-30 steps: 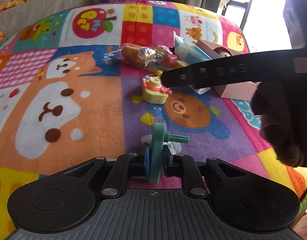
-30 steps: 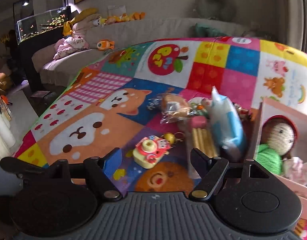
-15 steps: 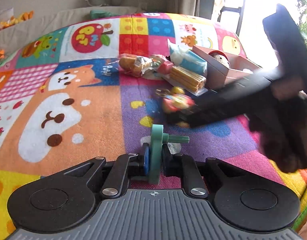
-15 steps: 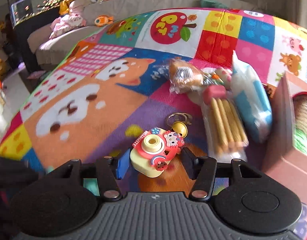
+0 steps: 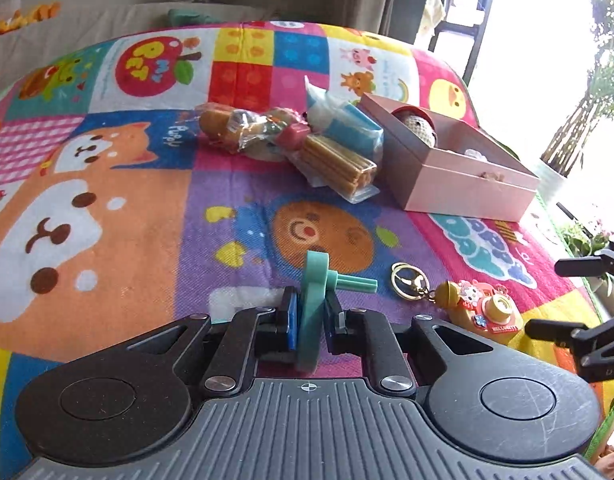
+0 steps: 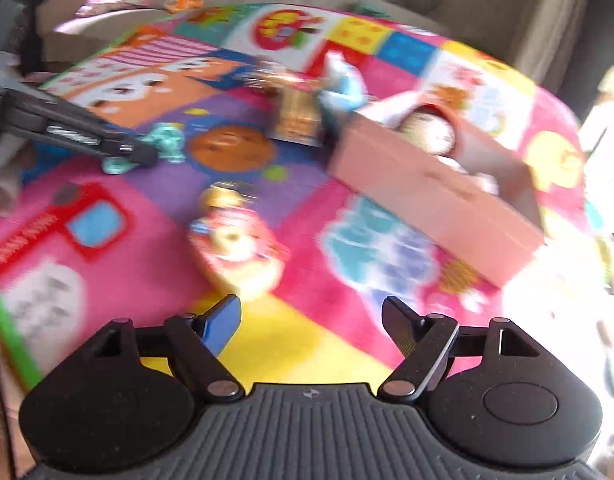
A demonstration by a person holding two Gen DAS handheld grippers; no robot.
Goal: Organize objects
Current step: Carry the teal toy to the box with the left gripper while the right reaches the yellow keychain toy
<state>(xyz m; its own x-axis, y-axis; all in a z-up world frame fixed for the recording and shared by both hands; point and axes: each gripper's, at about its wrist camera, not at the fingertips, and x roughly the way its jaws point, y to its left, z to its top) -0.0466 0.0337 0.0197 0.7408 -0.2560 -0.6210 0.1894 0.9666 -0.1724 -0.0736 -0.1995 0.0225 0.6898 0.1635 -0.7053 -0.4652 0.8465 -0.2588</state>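
Note:
My left gripper [image 5: 310, 312] is shut on a teal plastic toy part [image 5: 315, 300], a disc with a peg pointing right, held just above the colourful play mat [image 5: 107, 208]. A yellow and red toy camera keychain [image 5: 483, 310] lies on the mat at the near right, its gold ring [image 5: 407, 280] stretched left. My right gripper [image 6: 311, 316] is open and empty, just behind the toy camera [image 6: 237, 248]; its fingers [image 5: 547, 326] show at the right edge of the left wrist view. The right wrist view is blurred.
An open pink box [image 5: 467, 168] with a knitted doll [image 5: 417, 120] inside stands at the right. Wrapped snack packets [image 5: 339, 164], a blue pouch [image 5: 347, 124] and a bagged toy [image 5: 235, 128] lie beside it. A grey sofa [image 5: 107, 20] is behind.
The toy camera keychain has moved from the mat's middle to the near right. My right gripper let go of it, opened wide and pulled back. My left gripper still holds the teal part.

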